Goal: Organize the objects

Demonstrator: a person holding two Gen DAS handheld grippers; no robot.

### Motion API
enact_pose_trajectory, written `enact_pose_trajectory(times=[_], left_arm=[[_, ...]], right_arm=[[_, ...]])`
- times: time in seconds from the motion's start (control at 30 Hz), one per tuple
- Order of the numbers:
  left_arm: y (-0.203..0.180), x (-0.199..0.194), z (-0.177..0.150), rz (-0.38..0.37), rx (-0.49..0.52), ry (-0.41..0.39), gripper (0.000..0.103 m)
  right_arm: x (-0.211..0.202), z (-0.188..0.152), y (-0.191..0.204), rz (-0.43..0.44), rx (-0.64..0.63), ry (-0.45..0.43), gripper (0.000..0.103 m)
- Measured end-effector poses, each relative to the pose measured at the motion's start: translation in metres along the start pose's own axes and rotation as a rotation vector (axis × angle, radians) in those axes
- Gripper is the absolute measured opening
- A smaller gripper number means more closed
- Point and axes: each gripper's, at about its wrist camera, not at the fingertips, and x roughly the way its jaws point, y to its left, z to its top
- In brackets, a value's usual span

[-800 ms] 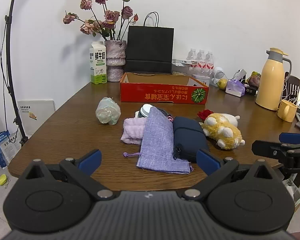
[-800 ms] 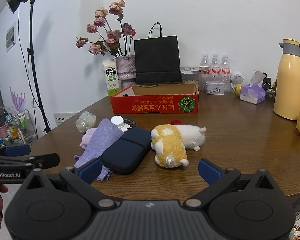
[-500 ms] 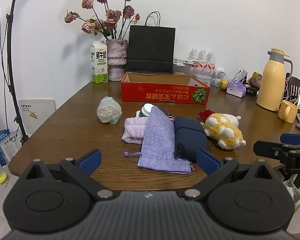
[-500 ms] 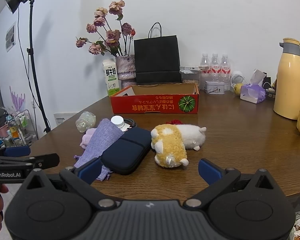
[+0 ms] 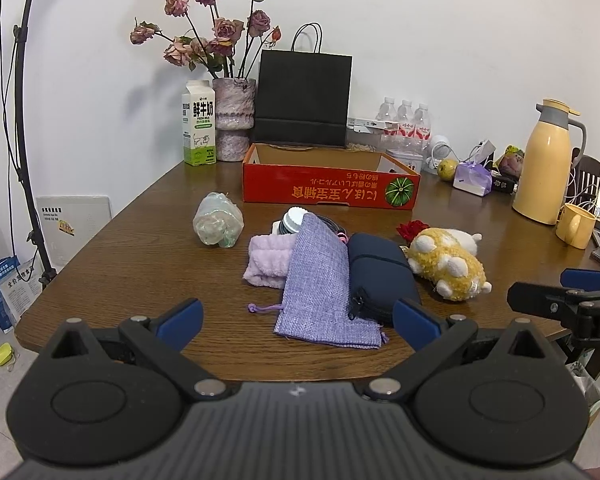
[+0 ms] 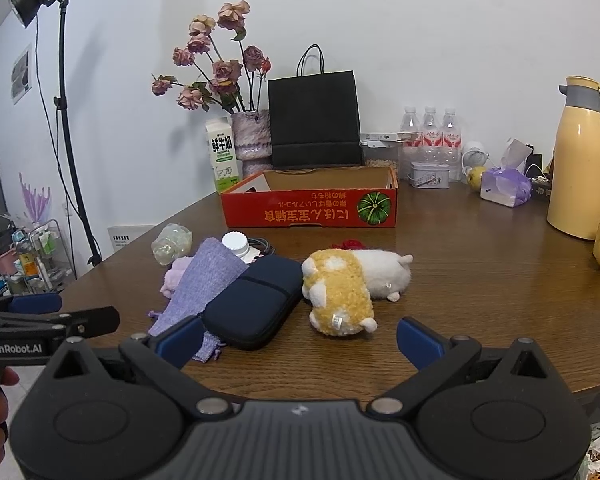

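A pile lies on the brown table (image 5: 132, 264): a clear plastic bottle (image 5: 218, 226), a lilac towel (image 5: 266, 260), a purple drawstring pouch (image 5: 320, 288), a navy zip case (image 5: 380, 276), a yellow-and-white plush toy (image 5: 448, 260) and a white-capped jar (image 5: 294, 218). Behind stands an open red cardboard box (image 5: 328, 192). My left gripper (image 5: 298, 318) is open and empty at the near table edge, in front of the pouch. My right gripper (image 6: 298, 340) is open and empty in front of the case (image 6: 256, 300) and plush (image 6: 340, 292).
At the back stand a milk carton (image 5: 198, 124), a vase of dried roses (image 5: 234, 120), a black paper bag (image 5: 304, 98) and water bottles (image 5: 406, 120). A yellow thermos (image 5: 542, 164) and yellow mug (image 5: 576, 226) are at the right. A light stand (image 6: 66, 120) is left of the table.
The left gripper has drifted slightly, so the scene sits a little lower and to the right. The right gripper and the objects have not moved.
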Motion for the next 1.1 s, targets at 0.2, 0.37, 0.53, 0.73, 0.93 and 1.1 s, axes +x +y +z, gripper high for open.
enact_pose_trajectory(times=[0.2,0.37,0.53,0.73,0.93,1.1], left_arm=[[0.0008,-0.0004,0.0003,-0.004,-0.001,0.001,0.103],[0.0014,-0.0009,0.0003,-0.005,-0.003,0.002,0.103],[0.0019,-0.0002,0.0001,-0.004,-0.005,0.005,0.103],[0.0026,0.0002,-0.0002,-0.007,-0.004,0.006,0.103],[0.0027,0.0007,-0.0007,-0.006,-0.004,0.008,0.103],[0.0028,0.0007,-0.0008,-0.007,-0.004,0.008,0.103]], right_arm=[[0.0,-0.0003,0.0003,0.001,0.0,0.0,0.103],[0.0001,-0.0003,0.0006,0.002,-0.001,-0.001,0.103],[0.0003,-0.0006,0.0005,0.002,-0.001,-0.001,0.103],[0.0005,-0.0008,0.0003,0.002,-0.001,-0.001,0.103],[0.0007,-0.0009,0.0001,0.002,-0.001,0.0,0.103],[0.0008,-0.0009,0.0,0.002,-0.001,0.001,0.103]])
